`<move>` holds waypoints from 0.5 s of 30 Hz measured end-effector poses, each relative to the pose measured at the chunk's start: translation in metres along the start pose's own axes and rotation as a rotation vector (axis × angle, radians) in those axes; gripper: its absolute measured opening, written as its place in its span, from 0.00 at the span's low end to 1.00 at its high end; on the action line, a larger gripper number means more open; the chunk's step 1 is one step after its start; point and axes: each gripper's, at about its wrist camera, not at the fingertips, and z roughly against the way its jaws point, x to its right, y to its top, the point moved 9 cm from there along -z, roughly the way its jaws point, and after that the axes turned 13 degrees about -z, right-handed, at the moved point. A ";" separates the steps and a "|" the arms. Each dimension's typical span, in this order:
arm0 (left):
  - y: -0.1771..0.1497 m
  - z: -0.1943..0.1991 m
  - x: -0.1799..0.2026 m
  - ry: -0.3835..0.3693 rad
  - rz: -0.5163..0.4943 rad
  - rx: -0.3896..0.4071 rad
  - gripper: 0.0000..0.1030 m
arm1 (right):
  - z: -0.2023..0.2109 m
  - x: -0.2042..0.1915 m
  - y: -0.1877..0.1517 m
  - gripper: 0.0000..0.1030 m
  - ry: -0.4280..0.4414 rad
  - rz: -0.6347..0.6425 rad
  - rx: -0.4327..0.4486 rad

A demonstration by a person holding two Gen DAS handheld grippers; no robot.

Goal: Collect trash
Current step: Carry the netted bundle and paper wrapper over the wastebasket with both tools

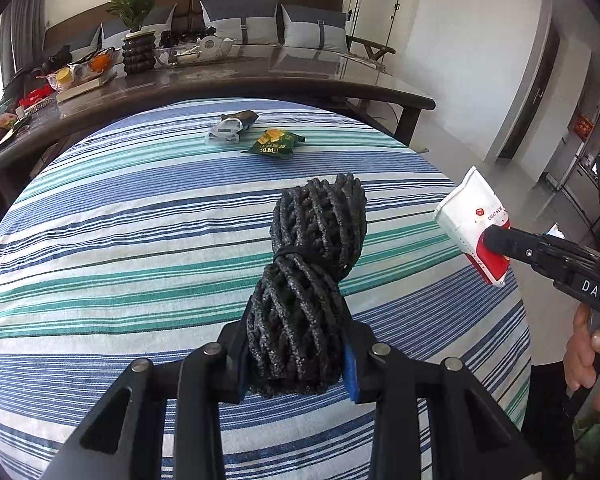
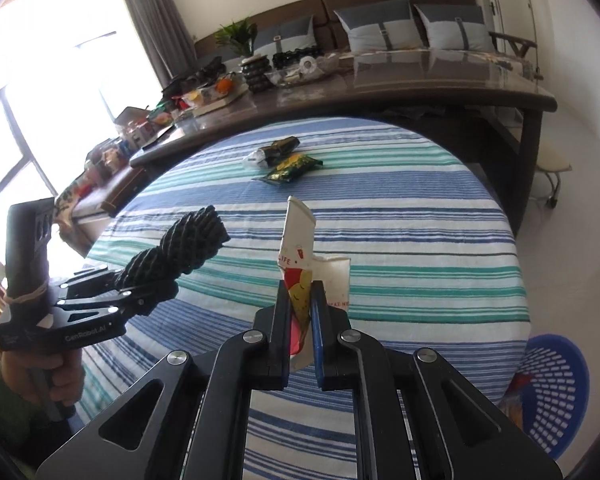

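My left gripper (image 1: 296, 344) is shut on a bundle of black braided rope (image 1: 312, 264) and holds it above the striped table; it also shows in the right wrist view (image 2: 148, 292) with the rope (image 2: 188, 244). My right gripper (image 2: 300, 304) is shut on a crushed white and red paper cup (image 2: 300, 256), held above the table; it shows in the left wrist view (image 1: 496, 240) with the cup (image 1: 472, 216). A green snack wrapper (image 1: 274, 144) and a crumpled white and dark wrapper (image 1: 230, 126) lie at the table's far side.
A blue perforated basket (image 2: 556, 388) stands on the floor at the table's right, with something colourful inside. A dark counter (image 1: 260, 76) behind the table holds a plant, bowls and clutter. A sofa with cushions is beyond. The striped tablecloth (image 2: 400, 240) covers the round table.
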 end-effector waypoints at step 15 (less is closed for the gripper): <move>0.017 0.008 0.085 -0.059 -0.030 0.020 0.32 | 0.052 0.041 -0.001 0.07 -0.005 -0.072 0.053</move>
